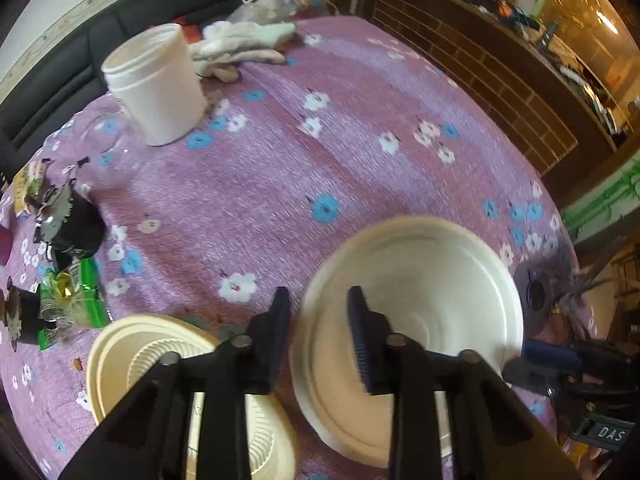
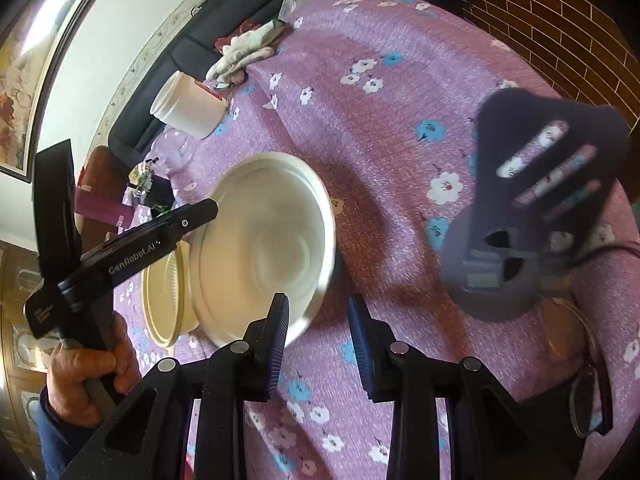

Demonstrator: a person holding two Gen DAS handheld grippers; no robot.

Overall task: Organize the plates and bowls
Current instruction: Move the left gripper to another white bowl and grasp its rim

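A white plate (image 1: pixel 420 312) sits tilted over the purple flowered tablecloth (image 1: pixel 280 180). My left gripper (image 1: pixel 318 300) is shut on its left rim, with one finger outside the rim and the other over the plate's inside. In the right wrist view the white plate (image 2: pixel 264 248) leans over a stack of cream plates (image 2: pixel 160 300). My right gripper (image 2: pixel 318 308) is open at the plate's near edge, with cloth showing between its fingers. The cream stack (image 1: pixel 116 356) holds a ribbed paper bowl (image 1: pixel 160 354) just left of my left gripper.
A white jar (image 1: pixel 156 80), pale gloves (image 1: pixel 240 44) and a clear glass (image 1: pixel 108 140) stand at the back left. Green packets and dark clutter (image 1: pixel 72 300) crowd the left edge. A dark slotted object (image 2: pixel 540 200) and eyeglasses (image 2: pixel 580 360) lie at the right. A hand (image 2: pixel 92 368) holds the left gripper.
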